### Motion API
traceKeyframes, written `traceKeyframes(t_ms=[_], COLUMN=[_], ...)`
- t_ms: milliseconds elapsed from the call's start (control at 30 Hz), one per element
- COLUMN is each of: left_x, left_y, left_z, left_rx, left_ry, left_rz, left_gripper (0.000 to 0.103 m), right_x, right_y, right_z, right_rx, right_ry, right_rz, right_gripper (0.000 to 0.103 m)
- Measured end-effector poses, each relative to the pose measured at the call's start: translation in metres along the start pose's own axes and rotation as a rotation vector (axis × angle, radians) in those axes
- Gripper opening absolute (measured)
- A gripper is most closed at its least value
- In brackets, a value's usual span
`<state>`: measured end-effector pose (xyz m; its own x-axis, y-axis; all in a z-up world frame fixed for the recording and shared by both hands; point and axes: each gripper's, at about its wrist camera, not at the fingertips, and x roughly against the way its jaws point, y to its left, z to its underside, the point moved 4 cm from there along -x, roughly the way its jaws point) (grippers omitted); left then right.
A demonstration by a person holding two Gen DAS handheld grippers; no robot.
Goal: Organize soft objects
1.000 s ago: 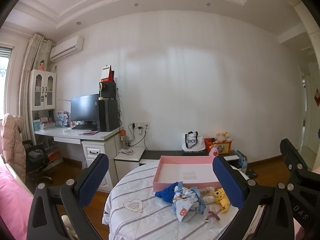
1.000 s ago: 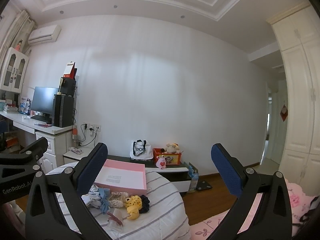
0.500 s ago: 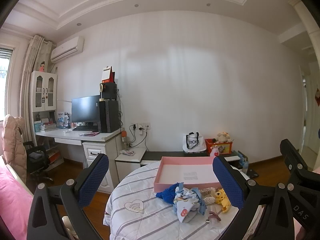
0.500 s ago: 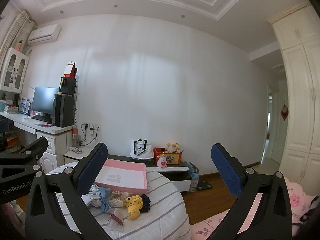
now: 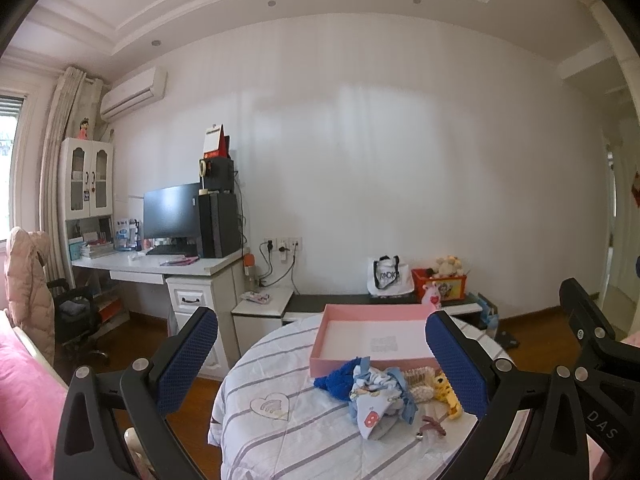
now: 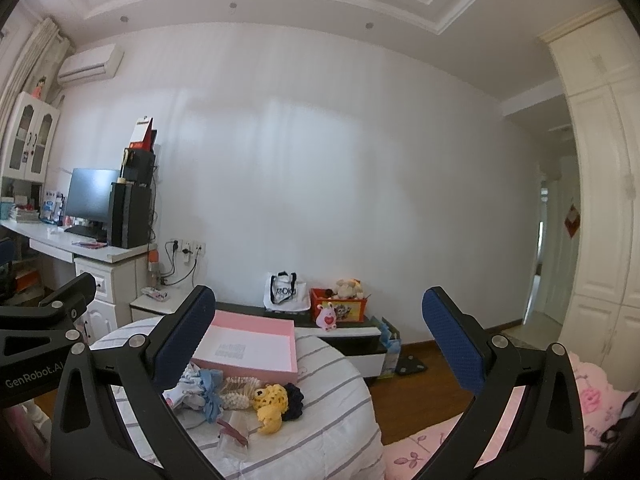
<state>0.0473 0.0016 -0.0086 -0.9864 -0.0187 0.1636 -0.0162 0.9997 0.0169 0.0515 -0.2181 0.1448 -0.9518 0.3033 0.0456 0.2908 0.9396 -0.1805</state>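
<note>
Soft things lie in a loose heap (image 5: 384, 390) on the striped table (image 5: 280, 364), just in front of the pink box (image 5: 374, 338): a blue cloth (image 5: 340, 380), a printed cloth (image 5: 372, 408), a beige knit piece (image 6: 238, 392), a yellow toy (image 6: 272, 402) and a dark scrunchie (image 6: 294, 398), touching or overlapping one another. A small brown item (image 5: 432, 426) lies apart at the near edge of the heap.

The box looks bare inside apart from a printed patch on its floor, so, as a judgement, none of the sorting is done; every piece is left to move, presumably into the box.

The left gripper (image 5: 320, 360) is spread wide and holds nothing; the heap shows between its fingers but well beyond them. The right gripper (image 6: 316, 344) is likewise spread and holds nothing, pointing mostly past the table toward the wall.

Behind the table stand a desk (image 5: 160, 268) with a monitor (image 5: 172, 210), and a low cabinet (image 6: 352, 330).
</note>
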Motion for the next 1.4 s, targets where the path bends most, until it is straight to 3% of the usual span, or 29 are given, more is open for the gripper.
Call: traceKeyframes(t_ms=[633,1400], left_x=[-0.04,-0.094], left_y=[0.002,0.005], left_z=[0.013,0.046], left_rx=[-0.032,-0.048], left_ry=[0.2,0.482], left_rz=[-0.013,0.013], left_gripper=[0.102,0.102], right_x=[-0.042,-0.11], right_y=[0.026,0.054], right_z=[0.041,0.129], right_rx=[0.058,0.081], right_ry=[0.193,0.5], right_rz=[-0.072,-0.141], right_gripper=[0.103,0.103])
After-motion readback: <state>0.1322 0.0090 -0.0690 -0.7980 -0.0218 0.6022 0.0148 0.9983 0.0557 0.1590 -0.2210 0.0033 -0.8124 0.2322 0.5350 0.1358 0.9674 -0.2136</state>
